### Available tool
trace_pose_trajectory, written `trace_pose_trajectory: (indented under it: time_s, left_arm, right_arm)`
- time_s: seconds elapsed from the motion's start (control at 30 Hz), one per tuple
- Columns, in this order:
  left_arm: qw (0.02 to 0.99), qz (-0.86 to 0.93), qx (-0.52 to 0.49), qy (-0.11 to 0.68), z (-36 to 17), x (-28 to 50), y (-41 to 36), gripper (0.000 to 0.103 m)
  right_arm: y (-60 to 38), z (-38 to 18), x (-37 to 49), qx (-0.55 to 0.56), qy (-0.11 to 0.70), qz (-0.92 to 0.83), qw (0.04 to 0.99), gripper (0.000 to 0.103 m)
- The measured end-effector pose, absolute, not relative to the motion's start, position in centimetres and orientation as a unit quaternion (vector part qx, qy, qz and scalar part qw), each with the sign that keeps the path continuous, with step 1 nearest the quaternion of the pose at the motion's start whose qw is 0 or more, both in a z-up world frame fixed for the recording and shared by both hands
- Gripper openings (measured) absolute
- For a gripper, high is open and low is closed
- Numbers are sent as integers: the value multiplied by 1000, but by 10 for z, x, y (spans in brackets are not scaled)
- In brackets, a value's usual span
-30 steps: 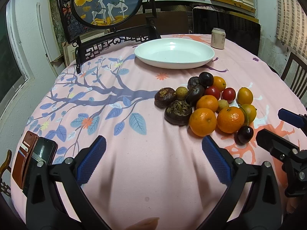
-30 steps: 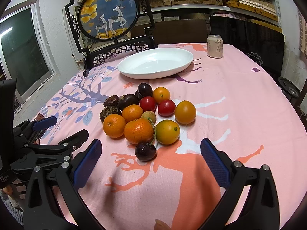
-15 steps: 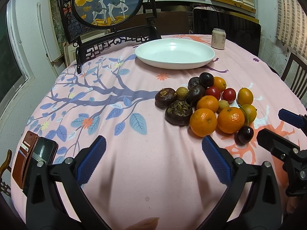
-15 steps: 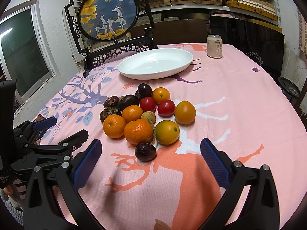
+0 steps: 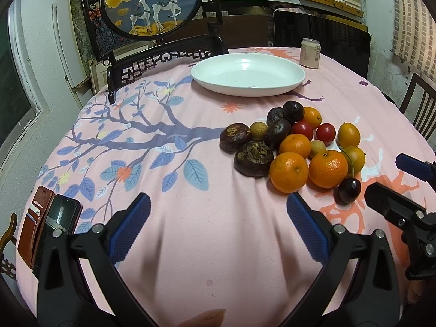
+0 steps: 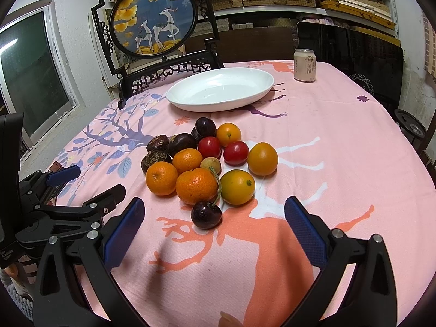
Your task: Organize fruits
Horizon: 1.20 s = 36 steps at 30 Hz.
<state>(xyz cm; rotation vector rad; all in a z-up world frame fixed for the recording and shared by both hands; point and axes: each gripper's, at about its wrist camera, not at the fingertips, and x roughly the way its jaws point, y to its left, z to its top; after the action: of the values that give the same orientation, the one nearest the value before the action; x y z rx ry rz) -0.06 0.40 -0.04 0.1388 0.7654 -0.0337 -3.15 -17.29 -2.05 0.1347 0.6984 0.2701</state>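
A pile of fruit lies on the pink cloth: several oranges [image 5: 288, 172] [image 6: 196, 185], red tomatoes [image 6: 236, 152], dark wrinkled fruits [image 5: 253, 158], yellow citrus [image 6: 237, 187] and a dark cherry [image 6: 206, 214] [image 5: 350, 189] at the near edge. A white oval plate [image 5: 291, 84] [image 6: 261, 92] stands empty behind the pile. My left gripper [image 5: 218, 223] is open and empty, left of and nearer than the pile. My right gripper [image 6: 214, 224] is open and empty, just short of the cherry.
A drink can [image 6: 304, 65] stands at the back right of the table. A phone in a red wallet case [image 5: 46, 231] lies at the near left edge. A carved chair with a round deer panel [image 5: 152, 2] stands behind the table.
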Motion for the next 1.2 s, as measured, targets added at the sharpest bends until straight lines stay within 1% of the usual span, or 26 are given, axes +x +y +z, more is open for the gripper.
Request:
trace_pose_trajectory:
  time_s: [0.17, 0.43, 0.53, 0.67, 1.0, 1.1, 1.13, 1.2]
  left_arm:
    - [917, -19, 73, 393, -8, 5, 2, 101]
    - [882, -12, 65, 467, -35, 25, 8, 101]
    - [879, -26, 29, 475, -38, 26, 18, 101]
    - [882, -29, 29, 470, -40, 23, 18, 101]
    - [878, -36, 30, 476, -37, 26, 13, 101]
    - [881, -76, 23, 467, -33, 31, 13, 101]
    - [881, -85, 22, 464, -32, 32, 11, 99]
    - [882, -108, 31, 457, -29, 33, 6, 89]
  right_arm:
    - [-169, -24, -29, 60, 353, 128, 925, 102]
    - [-166, -48, -9, 39, 420, 88, 902, 102]
    - [-165, -58, -3, 30, 447, 82, 890, 102]
    - [-158, -63, -3, -11, 455, 76, 887, 102]
    - [-156, -63, -4, -25, 458, 86, 884, 102]
    - [-160, -58, -5, -12, 452, 135, 881, 102]
    - [-166, -51, -11, 20, 426, 173, 888, 102]
    - [-169, -42, -20, 35, 392, 194, 899, 102]
